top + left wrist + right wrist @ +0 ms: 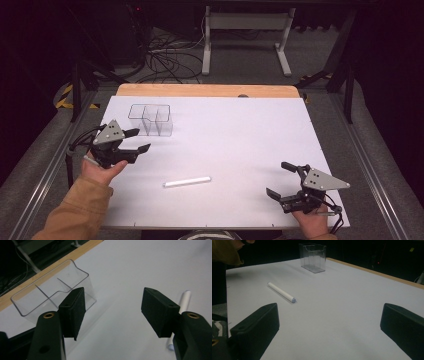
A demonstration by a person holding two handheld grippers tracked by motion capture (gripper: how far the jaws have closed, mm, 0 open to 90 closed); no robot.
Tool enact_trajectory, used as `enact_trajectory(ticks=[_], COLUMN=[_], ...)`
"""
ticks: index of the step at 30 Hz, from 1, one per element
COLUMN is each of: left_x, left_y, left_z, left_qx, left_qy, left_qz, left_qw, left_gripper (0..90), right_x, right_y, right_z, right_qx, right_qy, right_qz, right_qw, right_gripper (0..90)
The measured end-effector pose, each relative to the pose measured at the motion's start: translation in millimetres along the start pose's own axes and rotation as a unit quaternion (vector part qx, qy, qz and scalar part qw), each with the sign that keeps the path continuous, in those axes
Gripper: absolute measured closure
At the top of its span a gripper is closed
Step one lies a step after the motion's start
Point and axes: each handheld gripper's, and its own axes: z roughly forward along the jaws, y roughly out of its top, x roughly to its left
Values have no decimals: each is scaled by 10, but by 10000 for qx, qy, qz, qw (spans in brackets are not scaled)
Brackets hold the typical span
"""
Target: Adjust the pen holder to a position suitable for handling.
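Note:
A white cylindrical stick (pixel 187 182) lies flat on the white table sheet near the front middle; it shows as a white stick (pixel 281 292) in the right gripper view and a white stick (pixel 183 302) partly behind a jaw in the left gripper view. A clear plastic container (pixel 151 119) with dividers stands at the back left, seen as a clear container (pixel 52 291) and a clear container (pixel 312 257). My left gripper (pixel 141 140) is open beside the container, empty. My right gripper (pixel 280 180) is open at the front right, empty.
The white sheet (pixel 235 135) covers a wooden table whose edge (pixel 207 90) shows at the back. Cables (pixel 165 60) and a white frame stand (pixel 245 37) lie on the floor beyond. A tan sleeve (pixel 80 210) enters at the bottom left.

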Motion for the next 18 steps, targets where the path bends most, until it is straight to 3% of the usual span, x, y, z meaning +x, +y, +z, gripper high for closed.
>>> enact_trajectory(ticks=[10, 18], left_x=[238, 355], left_y=[89, 131], left_z=[130, 205], left_qx=[255, 271], left_qy=[142, 123], left_qz=[-61, -220], left_qw=[9996, 9993], left_gripper=[368, 359], right_x=[-3, -2], right_y=[-4, -6], right_z=[4, 9], right_qx=[12, 20], right_qy=[31, 61], right_qz=[-3, -1], right_qw=[10000, 10000], right_gripper=[28, 28])
